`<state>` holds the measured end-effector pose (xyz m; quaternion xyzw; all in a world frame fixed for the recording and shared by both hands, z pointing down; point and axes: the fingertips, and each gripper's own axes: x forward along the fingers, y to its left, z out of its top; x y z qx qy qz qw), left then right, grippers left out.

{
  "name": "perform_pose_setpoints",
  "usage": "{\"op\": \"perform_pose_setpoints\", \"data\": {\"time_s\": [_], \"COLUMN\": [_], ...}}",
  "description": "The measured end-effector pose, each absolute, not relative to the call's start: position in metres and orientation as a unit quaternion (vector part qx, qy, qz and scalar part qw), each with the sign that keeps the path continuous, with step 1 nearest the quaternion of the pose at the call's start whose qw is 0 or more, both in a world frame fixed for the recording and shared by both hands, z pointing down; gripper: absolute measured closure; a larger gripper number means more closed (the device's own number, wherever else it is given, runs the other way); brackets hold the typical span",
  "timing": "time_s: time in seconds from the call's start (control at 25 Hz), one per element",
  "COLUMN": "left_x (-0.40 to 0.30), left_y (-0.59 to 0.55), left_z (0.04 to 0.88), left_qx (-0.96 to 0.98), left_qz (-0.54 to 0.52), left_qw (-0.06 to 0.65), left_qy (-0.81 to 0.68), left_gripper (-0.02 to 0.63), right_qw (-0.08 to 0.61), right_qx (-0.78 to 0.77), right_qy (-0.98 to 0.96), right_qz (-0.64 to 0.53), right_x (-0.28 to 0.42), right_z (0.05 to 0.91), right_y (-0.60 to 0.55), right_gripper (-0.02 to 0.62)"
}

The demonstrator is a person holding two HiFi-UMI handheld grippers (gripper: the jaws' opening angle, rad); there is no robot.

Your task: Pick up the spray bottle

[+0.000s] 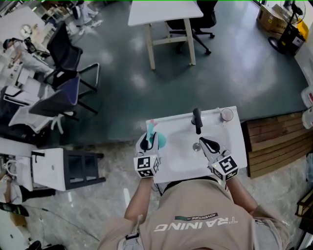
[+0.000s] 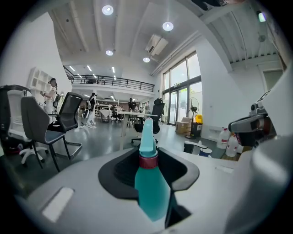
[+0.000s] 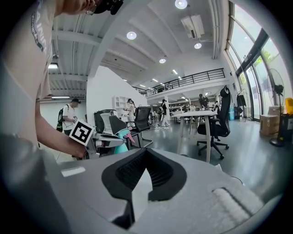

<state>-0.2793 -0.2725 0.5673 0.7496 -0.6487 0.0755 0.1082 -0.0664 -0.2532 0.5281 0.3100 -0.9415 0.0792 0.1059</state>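
Note:
The spray bottle (image 1: 157, 139) is teal with a red collar and a pale nozzle. It stands upright over the left end of the white sink unit (image 1: 178, 168). My left gripper (image 1: 149, 138) is shut on its body. In the left gripper view the bottle (image 2: 151, 192) fills the gap between the black pads (image 2: 114, 171), its nozzle pointing up. My right gripper (image 1: 201, 140) hovers over the basin near the drain, its jaws shut with nothing in them. In the right gripper view its pads (image 3: 158, 173) meet at the tip, and the left gripper with the bottle (image 3: 121, 145) shows at the left.
A black faucet (image 1: 196, 119) stands at the sink's far edge, with a drain (image 1: 196, 146) below it and a round cap (image 1: 226, 114) at the corner. Wooden pallets (image 1: 274, 141) lie to the right. Office chairs (image 1: 63, 93), a white cart (image 1: 49, 168) and a white table (image 1: 164, 12) stand around.

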Motion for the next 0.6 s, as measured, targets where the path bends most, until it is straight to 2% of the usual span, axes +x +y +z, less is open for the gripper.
{"op": "perform_pose_setpoints", "data": {"time_s": [0.6], "left_x": [-0.275], "left_y": [-0.247], "left_z": [0.482], "left_qx": [0.752], "left_qz": [0.034], "left_qw": [0.043], "left_qy": [-0.657], "left_gripper": [0.457], "right_qw": [0.085], "right_qx": [0.286], "right_qy": [-0.953], "right_qz": [0.05], "right_x": [-0.077], "right_z": [0.506], "right_y": [-0.254], "right_gripper": [0.592]}}
